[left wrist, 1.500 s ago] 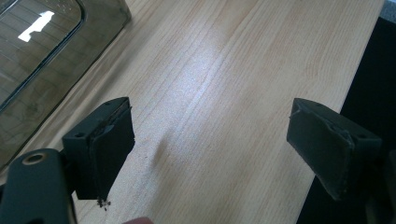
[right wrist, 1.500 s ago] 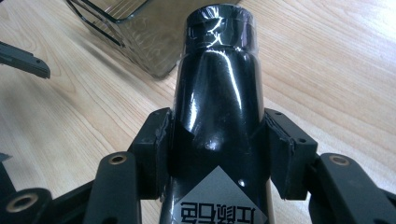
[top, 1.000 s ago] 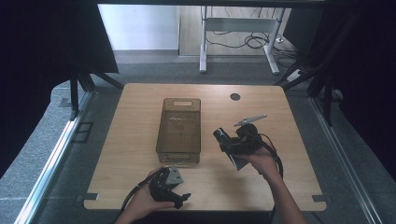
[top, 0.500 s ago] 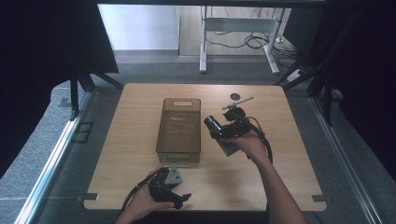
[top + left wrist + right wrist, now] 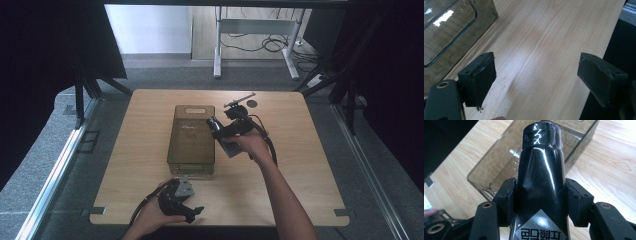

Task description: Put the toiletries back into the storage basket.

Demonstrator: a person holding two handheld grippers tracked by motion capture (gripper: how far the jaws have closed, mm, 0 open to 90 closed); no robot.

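So the right tongs (image 5: pixel 540 195) are pinching a glossy black plastic bottle (image 5: pixel 541 172), one pad on each side of its smooth tapered body. It has a ribbed-looking black cap and a shiny silver diamond-shaped label with dark characters near the bottom. In the high view the right tongs (image 5: pixel 226 131) carry the bottle (image 5: pixel 220 131) above the light wood-grain surface (image 5: pixel 300 150), just beside the right wall of the smoky translucent plastic bin (image 5: pixel 192 137), cap end toward it. The bin is a long rectangle with rounded corners, a handle slot at the far end and a faint grid texture on its floor.

The left tongs (image 5: pixel 536 80) are spread wide, with matte, slightly frayed rubbery pads and bare wood grain between them, low at the near edge of the surface.
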